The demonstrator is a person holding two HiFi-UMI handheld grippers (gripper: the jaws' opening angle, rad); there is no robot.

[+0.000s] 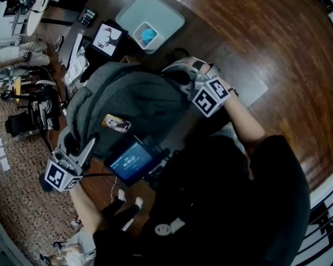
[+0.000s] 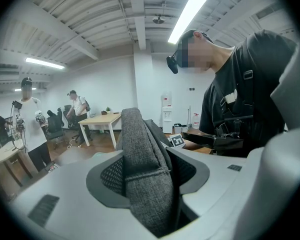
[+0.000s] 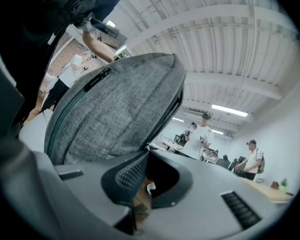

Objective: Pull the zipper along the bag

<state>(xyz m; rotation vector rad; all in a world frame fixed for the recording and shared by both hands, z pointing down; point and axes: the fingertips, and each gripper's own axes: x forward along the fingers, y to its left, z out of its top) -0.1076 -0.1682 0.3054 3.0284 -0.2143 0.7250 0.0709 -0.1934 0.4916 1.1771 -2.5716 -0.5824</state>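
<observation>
A grey backpack (image 1: 127, 101) lies on the wooden table (image 1: 277, 49). My left gripper (image 1: 77, 148) is at its near left end, shut on a thick grey fabric strap (image 2: 145, 169) that fills the gap between the jaws. My right gripper (image 1: 187, 73) is at the bag's far right edge. In the right gripper view the bag (image 3: 115, 109) bulges above the jaws, with a zip line (image 3: 60, 121) running down its left side. The right gripper (image 3: 145, 184) is shut on a small zipper pull (image 3: 149, 186), of which only a pale tip shows between the pads.
A device with a lit screen (image 1: 130, 162) lies at the bag's near side, and a small card (image 1: 115, 123) rests on the bag. Beyond it are a pale tray (image 1: 166, 10) holding a blue object (image 1: 149, 35), a framed deer picture (image 1: 106, 39) and a calculator (image 1: 87, 17). People stand in the room behind.
</observation>
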